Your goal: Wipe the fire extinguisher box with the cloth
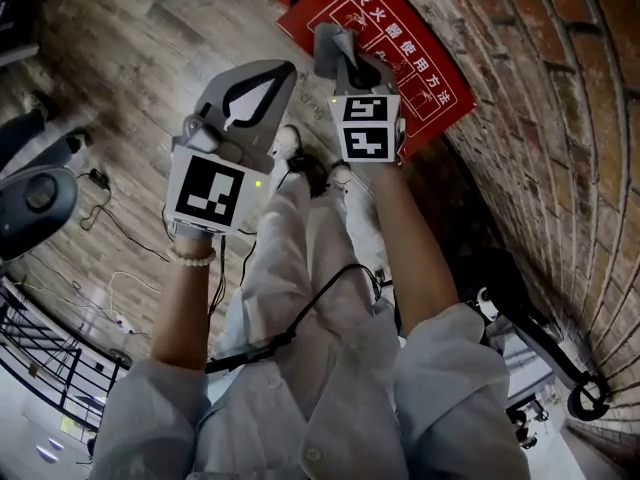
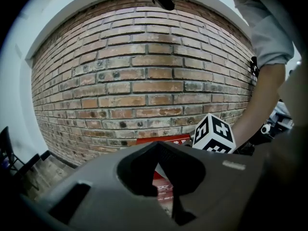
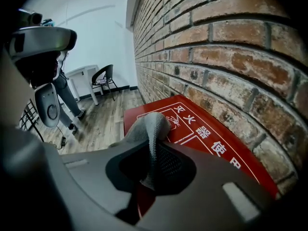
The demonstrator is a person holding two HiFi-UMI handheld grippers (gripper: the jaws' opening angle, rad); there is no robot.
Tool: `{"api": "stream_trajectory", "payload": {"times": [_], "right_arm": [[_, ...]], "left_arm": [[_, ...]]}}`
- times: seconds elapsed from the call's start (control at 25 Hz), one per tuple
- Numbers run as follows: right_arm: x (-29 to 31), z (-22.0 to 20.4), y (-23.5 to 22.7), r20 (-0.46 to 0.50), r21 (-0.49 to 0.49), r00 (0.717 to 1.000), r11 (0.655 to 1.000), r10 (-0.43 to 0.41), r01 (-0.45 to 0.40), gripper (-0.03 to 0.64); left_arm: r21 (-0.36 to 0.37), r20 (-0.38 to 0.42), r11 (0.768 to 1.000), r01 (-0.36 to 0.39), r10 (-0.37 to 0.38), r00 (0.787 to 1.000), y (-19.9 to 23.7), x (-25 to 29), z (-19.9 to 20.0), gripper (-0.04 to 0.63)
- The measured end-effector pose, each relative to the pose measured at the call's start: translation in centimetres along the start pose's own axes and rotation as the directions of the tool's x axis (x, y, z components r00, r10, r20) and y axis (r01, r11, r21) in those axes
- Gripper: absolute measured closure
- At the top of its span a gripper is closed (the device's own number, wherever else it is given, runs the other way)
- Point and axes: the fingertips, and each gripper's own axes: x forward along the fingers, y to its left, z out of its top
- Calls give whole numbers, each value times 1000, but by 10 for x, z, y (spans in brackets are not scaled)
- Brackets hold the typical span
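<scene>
Red with white printed characters, the flat-topped fire extinguisher box (image 1: 412, 60) shows in the head view against the brick wall (image 1: 540, 98), with its long side running along the foot of that wall. The right gripper (image 1: 348, 60) is directly over the box. Its fingers pinch a grey knitted cloth (image 1: 334, 44), which sticks out past their tips. The left gripper (image 1: 280, 74) hangs beside it over the wooden plank floor (image 1: 130, 58), off the box on the side away from the wall.

From the left gripper view, the left fingers are pressed together at their tips with nothing between them. The box is ahead of and below them, partly seen through the gap behind the tips.

From the right gripper view, the cloth (image 3: 152, 125) is clamped upright between the right fingers. The box top (image 3: 207, 139) lies just beyond and beneath the tips and stretches away along the wall. I cannot tell whether the cloth is touching the surface yet.

Judging from this, the right gripper is the nearer one. The wipe calls for lowering the cloth onto the top and drawing it along the box's length.
</scene>
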Motion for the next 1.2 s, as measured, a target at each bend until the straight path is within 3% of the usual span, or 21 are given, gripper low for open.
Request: {"api": "stream_trajectory", "payload": {"times": [1.2], "right_arm": [[-92, -100, -58, -36, 72, 996, 994, -84, 86, 591]], "left_arm": [[67, 18, 994, 86, -88, 996, -101, 25, 27, 598]]}}
